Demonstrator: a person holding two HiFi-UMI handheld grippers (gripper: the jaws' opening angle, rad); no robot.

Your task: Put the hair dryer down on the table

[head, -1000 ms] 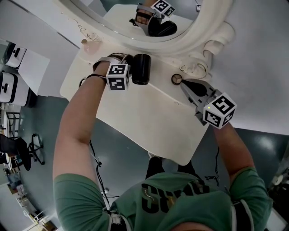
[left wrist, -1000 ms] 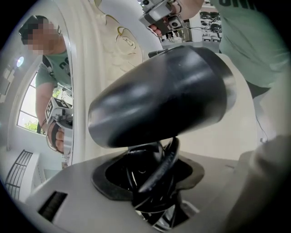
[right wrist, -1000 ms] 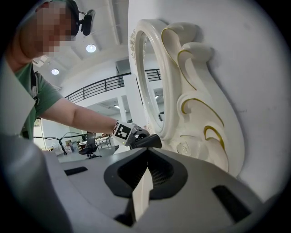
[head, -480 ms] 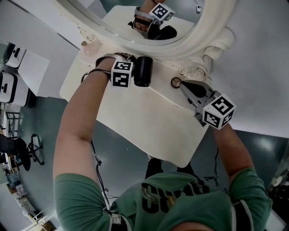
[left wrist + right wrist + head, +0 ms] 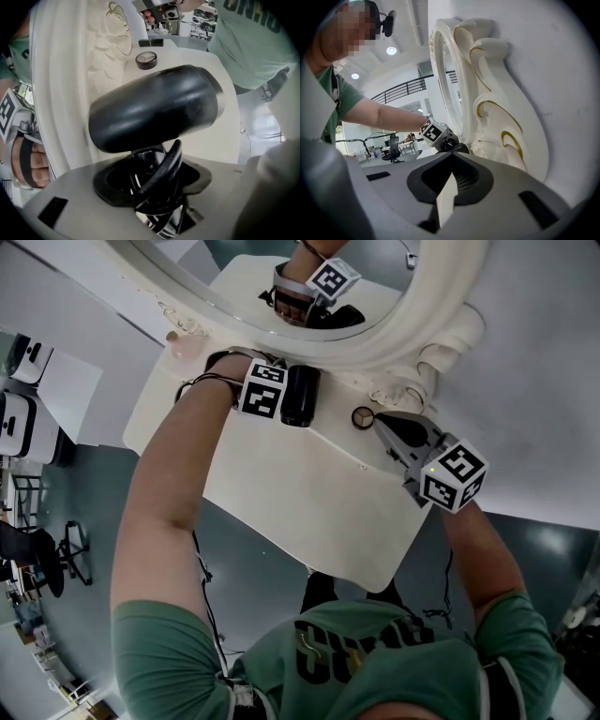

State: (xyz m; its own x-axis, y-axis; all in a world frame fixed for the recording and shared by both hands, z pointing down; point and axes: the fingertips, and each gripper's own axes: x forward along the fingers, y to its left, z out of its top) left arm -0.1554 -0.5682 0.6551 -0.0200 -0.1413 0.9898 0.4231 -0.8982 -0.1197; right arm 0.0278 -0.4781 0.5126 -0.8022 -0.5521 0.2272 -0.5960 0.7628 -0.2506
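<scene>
The black hair dryer [image 5: 302,395] lies along the back of the white table [image 5: 309,493], at the foot of the mirror. My left gripper [image 5: 284,395] is on its left side, marker cube up. In the left gripper view the barrel [image 5: 154,108] fills the middle, and the handle with its looped cord [image 5: 161,180] sits between the jaws. Those jaws are opening but still seem to hold the handle. My right gripper [image 5: 382,423] hovers shut and empty over the table's right part, pointing at the mirror base; its joined tips [image 5: 452,157] show in the right gripper view.
An ornate white mirror frame [image 5: 412,315] stands against the wall behind the table and bulges at its base [image 5: 487,93]. A small round compact [image 5: 363,415] lies between the dryer and my right gripper, also seen as a disc [image 5: 146,59]. The table's front edge faces me.
My left gripper has carried the hair dryer to the right and farther back, toward the mirror's foot. The right gripper has hardly shifted.
</scene>
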